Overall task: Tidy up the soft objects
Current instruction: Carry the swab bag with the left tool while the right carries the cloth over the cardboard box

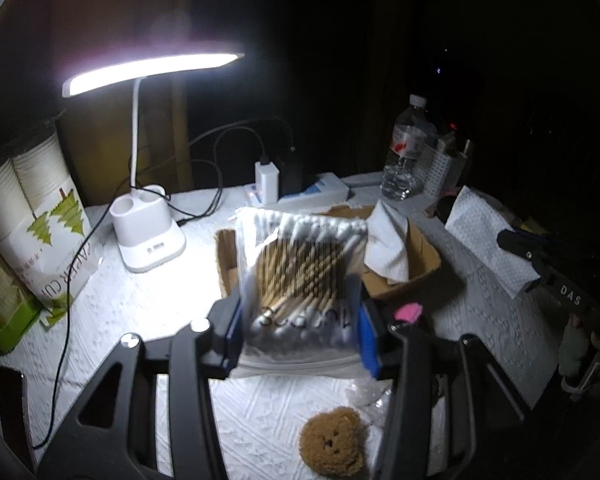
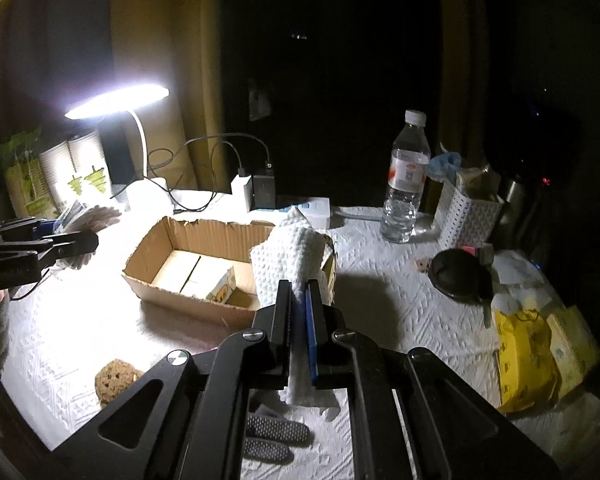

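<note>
My left gripper [image 1: 298, 332] is shut on a clear bag of cotton swabs [image 1: 300, 276] and holds it upright above the table, just in front of an open cardboard box [image 1: 416, 268]. My right gripper [image 2: 300, 308] is shut on a white paper towel [image 2: 288, 264], held over the near right corner of the same box [image 2: 160, 280]. The towel also shows in the left wrist view [image 1: 388, 244]. The left gripper with the swab bag [image 2: 88, 220] shows at the far left of the right wrist view. A brown sponge [image 1: 332, 444] lies on the table near me; it also shows in the right wrist view [image 2: 114, 378].
A lit desk lamp [image 1: 148, 236] stands at the back left beside a pack of paper cups [image 1: 40, 224]. A water bottle [image 2: 406, 184], a white basket [image 2: 466, 216], a dark bowl [image 2: 458, 276] and yellow tissue packs [image 2: 528, 360] are on the right. A glove [image 2: 272, 436] lies by the near edge.
</note>
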`<control>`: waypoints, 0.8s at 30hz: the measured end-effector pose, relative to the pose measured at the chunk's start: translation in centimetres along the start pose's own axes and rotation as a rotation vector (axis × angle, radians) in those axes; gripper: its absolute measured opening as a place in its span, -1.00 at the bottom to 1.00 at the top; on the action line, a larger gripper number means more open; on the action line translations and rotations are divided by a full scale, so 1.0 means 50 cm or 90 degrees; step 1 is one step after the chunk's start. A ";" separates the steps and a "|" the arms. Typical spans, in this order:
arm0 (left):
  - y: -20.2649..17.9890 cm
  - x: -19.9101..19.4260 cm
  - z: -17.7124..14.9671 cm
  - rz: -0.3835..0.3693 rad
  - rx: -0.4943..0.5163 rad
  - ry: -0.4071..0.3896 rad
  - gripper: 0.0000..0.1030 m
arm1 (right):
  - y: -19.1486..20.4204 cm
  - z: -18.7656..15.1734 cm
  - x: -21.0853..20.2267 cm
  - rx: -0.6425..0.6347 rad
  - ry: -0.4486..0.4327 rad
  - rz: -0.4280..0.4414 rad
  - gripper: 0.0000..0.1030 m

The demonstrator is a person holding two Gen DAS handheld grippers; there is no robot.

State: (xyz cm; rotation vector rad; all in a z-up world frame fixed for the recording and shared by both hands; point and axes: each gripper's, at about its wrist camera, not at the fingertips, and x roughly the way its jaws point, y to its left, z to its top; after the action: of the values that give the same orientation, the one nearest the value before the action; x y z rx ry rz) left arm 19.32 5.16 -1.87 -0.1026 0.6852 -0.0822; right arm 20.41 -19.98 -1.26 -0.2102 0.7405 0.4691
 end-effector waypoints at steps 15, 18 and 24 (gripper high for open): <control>0.037 0.062 0.045 0.006 -0.009 -0.005 -0.08 | 0.006 0.043 0.091 -0.009 0.014 0.010 -0.86; 0.041 0.077 0.049 0.006 -0.010 -0.004 -0.08 | 0.004 0.048 0.110 -0.008 0.017 0.012 -0.86; 0.050 0.116 0.050 0.006 -0.017 0.008 -0.08 | 0.000 0.055 0.151 -0.012 0.031 0.007 -0.86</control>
State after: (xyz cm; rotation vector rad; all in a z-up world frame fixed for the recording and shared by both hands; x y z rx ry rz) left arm 25.48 7.18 -3.86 -0.1237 0.6990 -0.0643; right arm 26.92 -16.49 -4.48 -0.2363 0.7851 0.4830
